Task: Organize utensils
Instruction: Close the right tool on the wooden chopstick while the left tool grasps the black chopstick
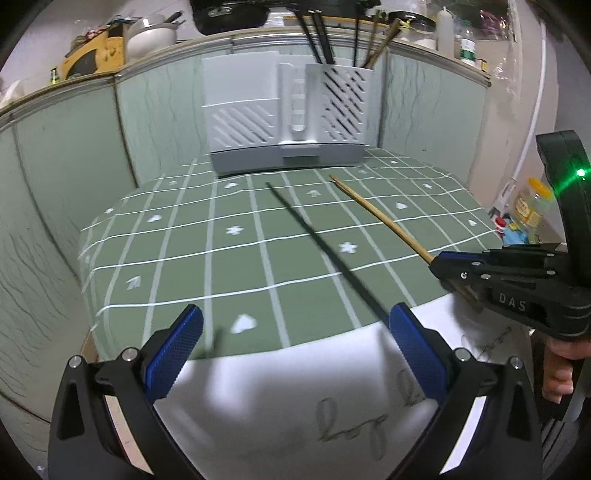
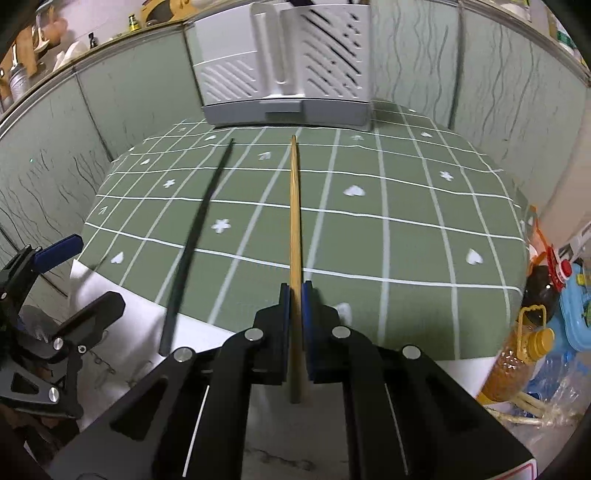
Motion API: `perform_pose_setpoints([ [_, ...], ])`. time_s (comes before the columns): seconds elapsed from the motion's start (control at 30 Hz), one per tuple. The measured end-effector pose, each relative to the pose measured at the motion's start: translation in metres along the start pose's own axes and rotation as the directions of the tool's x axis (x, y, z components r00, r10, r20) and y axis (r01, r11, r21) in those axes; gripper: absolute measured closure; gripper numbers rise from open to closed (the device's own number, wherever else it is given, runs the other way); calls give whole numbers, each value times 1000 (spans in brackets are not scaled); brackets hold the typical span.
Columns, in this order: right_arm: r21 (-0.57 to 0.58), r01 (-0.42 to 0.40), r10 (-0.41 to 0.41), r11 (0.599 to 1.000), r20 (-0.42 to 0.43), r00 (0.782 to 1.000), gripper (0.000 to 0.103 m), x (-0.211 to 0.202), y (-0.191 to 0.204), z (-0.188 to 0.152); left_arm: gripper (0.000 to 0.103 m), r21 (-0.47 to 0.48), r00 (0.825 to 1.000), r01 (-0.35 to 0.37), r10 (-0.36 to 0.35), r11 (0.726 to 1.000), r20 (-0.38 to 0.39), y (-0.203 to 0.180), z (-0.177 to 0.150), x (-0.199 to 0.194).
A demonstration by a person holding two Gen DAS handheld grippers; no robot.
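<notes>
A white slotted utensil holder [image 1: 288,110] stands at the back of the green checked mat [image 1: 184,236], with several chopsticks [image 1: 321,37] upright in its right compartment; it also shows in the right wrist view [image 2: 288,55]. My right gripper [image 2: 294,295] is shut on a wooden chopstick [image 2: 294,206] that points toward the holder; it also shows in the left wrist view [image 1: 376,218]. A black chopstick [image 1: 325,251] lies on the mat, its near end by my right fingertip [image 1: 406,332]. My left gripper [image 1: 295,325] is open, not closed on anything.
Green marbled panels [image 1: 74,155] wall in the mat at left and back. Bottles and jars [image 2: 532,332] crowd the right side. A white sheet with writing [image 1: 332,406] covers the near table. Pots and bottles sit on the ledge [image 1: 155,33] above.
</notes>
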State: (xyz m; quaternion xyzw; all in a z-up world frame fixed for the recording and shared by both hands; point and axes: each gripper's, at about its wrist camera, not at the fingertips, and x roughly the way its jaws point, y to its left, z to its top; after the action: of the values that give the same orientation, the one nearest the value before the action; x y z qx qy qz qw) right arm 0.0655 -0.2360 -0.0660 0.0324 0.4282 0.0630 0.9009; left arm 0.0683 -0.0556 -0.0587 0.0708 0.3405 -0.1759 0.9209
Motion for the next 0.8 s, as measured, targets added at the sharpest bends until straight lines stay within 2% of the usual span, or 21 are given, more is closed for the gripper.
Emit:
perform_pose_setpoints([
  [0.1,14,9,-9,1000,1,1000,97,-3,-13,-2,5,22,1000,4,-4,1000,-17,-13,2,11],
  [0.17,20,14,-14,1000,1,1000,97,-4,-19,-2,11,33,1000,7,-6,999,-27,-20,4,18],
  [0.23,22,17,-17,1000,1,1000,96,-5,-22,-4,28,39,999,11,-9,999,-43,-25,5,25],
  [0.3,16,19,-19,1000,5,1000,96,-6,-24,-5,39,33,998,8,-6,999,-56,-28,5,32],
  [0.4,13,19,-19,1000,7,1000,96,-6,-26,-6,44,-2,999,7,-7,1000,-50,-27,3,36],
  [0.47,12,21,-21,1000,5,1000,96,-5,-25,-7,58,3,999,-12,12,1000,-40,-29,3,37],
  [0.5,10,25,-25,1000,9,1000,96,-4,-24,-7,68,6,999,-24,25,1000,-36,-29,3,37],
  [0.57,10,30,-30,1000,13,999,96,-4,-24,-7,76,5,998,-49,49,999,-33,-28,3,37],
  [0.63,6,37,-37,999,16,999,96,-3,-22,-7,91,1,997,-66,66,998,-33,-25,4,37],
  [0.73,-5,47,-47,999,22,999,96,-4,-21,-8,97,-11,997,-59,58,998,-40,-17,5,37],
  [0.8,-8,49,-49,999,22,999,96,-4,-21,-8,97,-17,998,-41,40,999,-46,-13,6,37],
])
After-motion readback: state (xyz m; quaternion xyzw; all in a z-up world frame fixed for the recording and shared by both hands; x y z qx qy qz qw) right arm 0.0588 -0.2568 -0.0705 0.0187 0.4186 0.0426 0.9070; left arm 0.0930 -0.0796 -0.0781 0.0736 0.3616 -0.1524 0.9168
